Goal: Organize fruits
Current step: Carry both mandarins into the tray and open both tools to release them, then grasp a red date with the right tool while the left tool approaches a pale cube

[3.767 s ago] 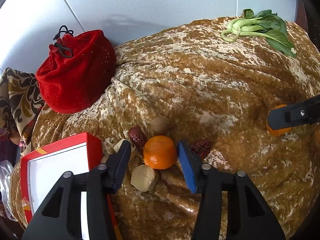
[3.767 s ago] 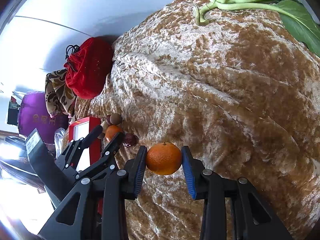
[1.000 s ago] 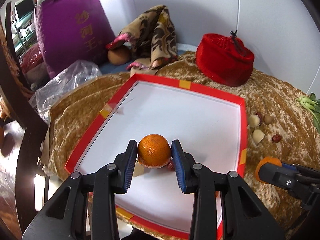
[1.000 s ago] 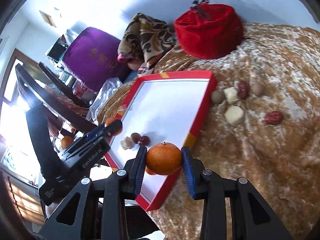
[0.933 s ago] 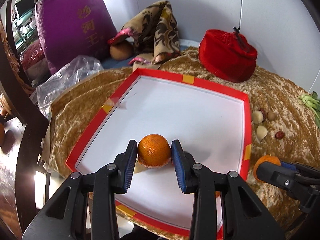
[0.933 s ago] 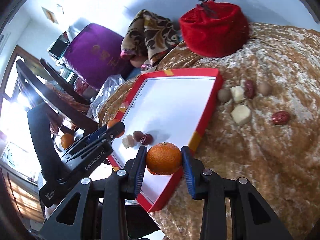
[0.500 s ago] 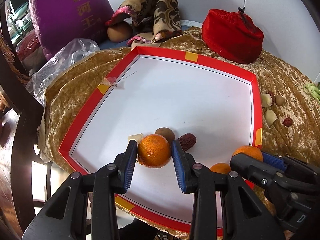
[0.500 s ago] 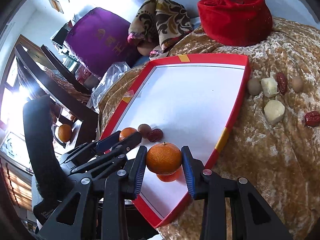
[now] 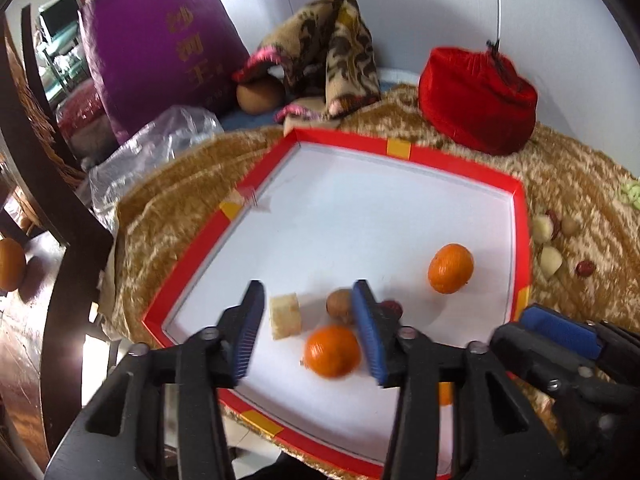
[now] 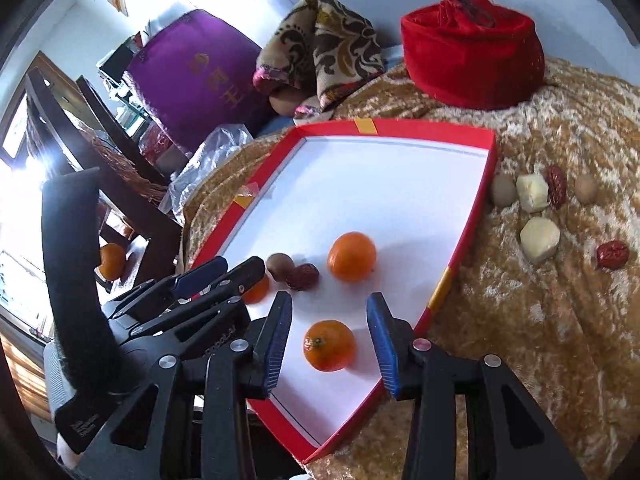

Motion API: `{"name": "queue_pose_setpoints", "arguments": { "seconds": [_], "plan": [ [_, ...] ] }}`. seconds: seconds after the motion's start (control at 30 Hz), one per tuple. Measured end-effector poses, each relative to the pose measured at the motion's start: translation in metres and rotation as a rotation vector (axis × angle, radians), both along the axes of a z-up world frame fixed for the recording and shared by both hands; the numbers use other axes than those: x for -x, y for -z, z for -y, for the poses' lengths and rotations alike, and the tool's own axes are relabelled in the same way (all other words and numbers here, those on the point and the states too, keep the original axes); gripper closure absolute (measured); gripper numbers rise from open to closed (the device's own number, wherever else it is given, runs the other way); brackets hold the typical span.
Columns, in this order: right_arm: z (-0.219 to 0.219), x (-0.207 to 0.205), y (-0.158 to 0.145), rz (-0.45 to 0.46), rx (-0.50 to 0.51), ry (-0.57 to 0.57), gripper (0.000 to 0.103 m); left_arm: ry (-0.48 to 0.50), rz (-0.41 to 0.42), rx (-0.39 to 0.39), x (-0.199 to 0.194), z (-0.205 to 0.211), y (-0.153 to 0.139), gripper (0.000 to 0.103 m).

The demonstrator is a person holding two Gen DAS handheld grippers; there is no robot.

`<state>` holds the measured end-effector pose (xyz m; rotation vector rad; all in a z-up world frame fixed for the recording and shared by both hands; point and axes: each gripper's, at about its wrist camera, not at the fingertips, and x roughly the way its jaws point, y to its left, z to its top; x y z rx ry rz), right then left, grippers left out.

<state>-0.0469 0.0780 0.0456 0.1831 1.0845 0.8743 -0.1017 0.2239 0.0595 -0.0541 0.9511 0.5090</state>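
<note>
A red-rimmed white tray [image 9: 456, 162] [image 10: 460, 128] lies on the gold cloth. My left gripper [image 9: 310, 330] is open; a tangerine [image 9: 331, 350] lies on the tray between its fingers, close to the right one. A second tangerine [image 9: 451, 268] [image 10: 352, 257] lies further in. My right gripper [image 10: 330, 338] is open over a third tangerine [image 10: 329, 345] on the tray. A pale cube [image 9: 285, 316], a brown round fruit [image 9: 338, 306] [image 10: 280, 266] and a red date [image 10: 303, 276] also lie on the tray.
Loose dates, pale chunks and brown fruits [image 10: 538, 236] [image 9: 551, 256] lie on the cloth right of the tray. A red velvet pouch [image 10: 472, 40] [image 9: 478, 96] stands behind it. Patterned cloth [image 9: 332, 64], purple bag [image 9: 160, 48] and plastic bag [image 9: 160, 148] sit at the back left. An orange [image 9: 10, 258] lies on the floor.
Both grippers have opened and let go of their tangerines, which now lie on the tray. One tangerine has rolled further in. Both grippers have pulled back a little.
</note>
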Motion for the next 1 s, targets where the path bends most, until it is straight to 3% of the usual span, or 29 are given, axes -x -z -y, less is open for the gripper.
{"name": "queue_pose_setpoints", "arguments": {
  "seconds": [0.17, 0.33, 0.6, 0.7, 0.87, 1.0],
  "plan": [
    [0.048, -0.011, -0.030, 0.049, -0.040, 0.088, 0.060, 0.047, 0.090, -0.024, -0.004, 0.018, -0.018, 0.040],
    [0.124, -0.027, -0.056, 0.095, -0.013, 0.245, 0.056, 0.101, 0.116, -0.019, -0.017, 0.041, -0.025, 0.039],
    [0.213, -0.038, -0.056, -0.007, -0.004, 0.370, 0.056, 0.262, 0.093, -0.049, -0.033, 0.095, -0.020, 0.039],
    [0.224, -0.043, -0.043, -0.077, -0.025, 0.377, 0.056, 0.308, 0.072, -0.057, -0.036, 0.107, -0.015, 0.039],
    [0.214, -0.059, -0.020, -0.197, -0.062, 0.362, 0.056, 0.428, -0.007, 0.076, -0.041, 0.130, 0.005, 0.039],
    [0.202, -0.066, -0.014, -0.208, -0.046, 0.365, 0.056, 0.437, -0.058, 0.059, -0.052, 0.134, 0.024, 0.039]
  ]
}}
